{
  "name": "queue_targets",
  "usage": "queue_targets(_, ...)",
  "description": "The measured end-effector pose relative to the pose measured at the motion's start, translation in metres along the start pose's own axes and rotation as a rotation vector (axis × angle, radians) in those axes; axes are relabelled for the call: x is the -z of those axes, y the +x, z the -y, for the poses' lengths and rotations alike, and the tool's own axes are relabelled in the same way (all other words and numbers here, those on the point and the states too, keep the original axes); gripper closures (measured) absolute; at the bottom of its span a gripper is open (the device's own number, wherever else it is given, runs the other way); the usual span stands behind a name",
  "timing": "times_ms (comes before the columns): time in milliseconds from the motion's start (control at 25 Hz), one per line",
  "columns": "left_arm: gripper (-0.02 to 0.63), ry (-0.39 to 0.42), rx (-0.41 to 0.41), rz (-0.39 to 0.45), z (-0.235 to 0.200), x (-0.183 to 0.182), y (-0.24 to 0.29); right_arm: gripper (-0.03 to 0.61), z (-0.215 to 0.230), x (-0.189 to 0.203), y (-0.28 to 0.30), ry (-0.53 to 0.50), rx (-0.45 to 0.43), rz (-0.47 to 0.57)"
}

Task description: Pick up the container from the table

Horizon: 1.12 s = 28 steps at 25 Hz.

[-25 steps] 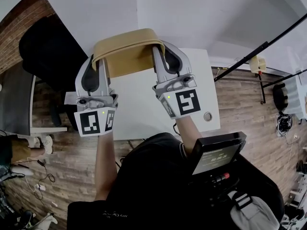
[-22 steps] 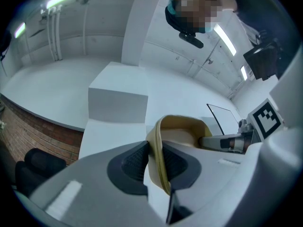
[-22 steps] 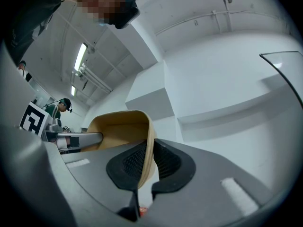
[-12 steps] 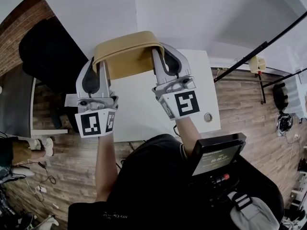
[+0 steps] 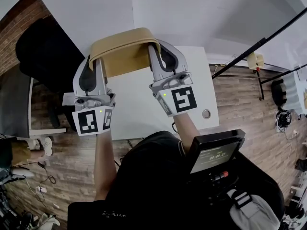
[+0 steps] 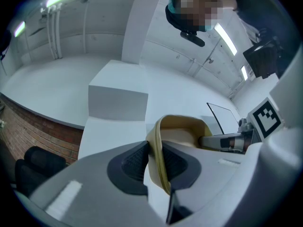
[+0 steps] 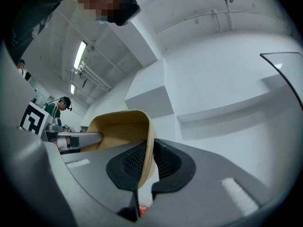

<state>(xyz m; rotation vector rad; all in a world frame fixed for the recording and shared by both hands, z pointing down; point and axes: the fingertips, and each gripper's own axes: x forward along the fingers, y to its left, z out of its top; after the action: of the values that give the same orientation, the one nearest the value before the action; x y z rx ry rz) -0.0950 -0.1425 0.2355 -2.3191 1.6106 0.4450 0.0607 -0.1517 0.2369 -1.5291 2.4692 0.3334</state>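
Currently one container (image 5: 125, 56) appears lifted off the table (image 5: 139, 111), at 12 o'clock from the person. The left gripper (image 5: 97, 62) clamps its 9 o'clock wall and the right gripper (image 5: 159, 49) clamps its 3 o'clock wall. Risk: the thin walls flex, or an uneven pull slips the rim from the pads. Count: one container, two grippers, one table.

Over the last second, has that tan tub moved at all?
No. The tub holds the same spot against the white table below it. The whole view shifted slightly, table included.
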Motion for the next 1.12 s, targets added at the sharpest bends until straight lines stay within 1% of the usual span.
queue_targets(680,0.560,-0.001,-0.003,-0.004,-0.006,0.000,-0.004,0.549,-0.005,0.001,0.003,-0.005,-0.001,-0.018)
queue_targets(920,0.560,-0.006,-0.012,-0.012,-0.008,0.003,-0.005,0.552,-0.010,0.003,0.004,-0.045,-0.019,-0.018)
queue_targets(1120,0.560,-0.006,-0.011,-0.014,-0.006,0.005,-0.004,0.551,-0.007,0.005,0.003,-0.046,-0.016,-0.019)
